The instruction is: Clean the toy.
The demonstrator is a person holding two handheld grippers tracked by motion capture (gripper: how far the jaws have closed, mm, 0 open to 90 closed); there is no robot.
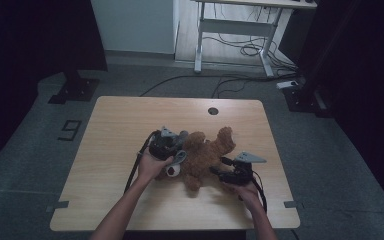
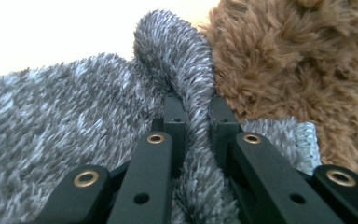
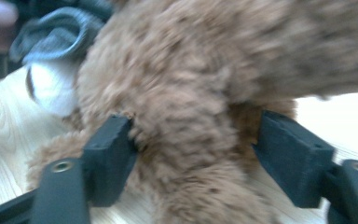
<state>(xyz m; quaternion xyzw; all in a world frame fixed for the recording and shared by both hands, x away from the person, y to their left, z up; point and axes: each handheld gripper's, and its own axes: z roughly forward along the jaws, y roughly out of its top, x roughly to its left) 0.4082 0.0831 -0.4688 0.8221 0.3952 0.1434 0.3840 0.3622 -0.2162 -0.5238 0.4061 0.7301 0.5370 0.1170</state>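
A brown plush bear [image 1: 205, 155] lies on the wooden table [image 1: 115, 125], near its middle. My left gripper [image 1: 178, 158] reaches it from the left and is shut on a fold of grey fuzzy knit fabric [image 2: 193, 70] that lies against the bear's fur [image 2: 303, 60]; the fold is pinched between the jaws of this gripper [image 2: 198, 109]. My right gripper [image 1: 219, 166] comes in from the right. In its own view that gripper [image 3: 196, 140] stands open, jaws wide apart with a bear's limb [image 3: 186, 140] between them. The grey fabric [image 3: 56, 32] covers part of a white patch [image 3: 51, 88].
A round cable hole [image 1: 213, 111] sits near the table's far edge. Beyond the table stands a white-framed desk [image 1: 235, 25] with cables [image 1: 250, 50] on the floor. Bare tabletop stretches to the left and along the front edge.
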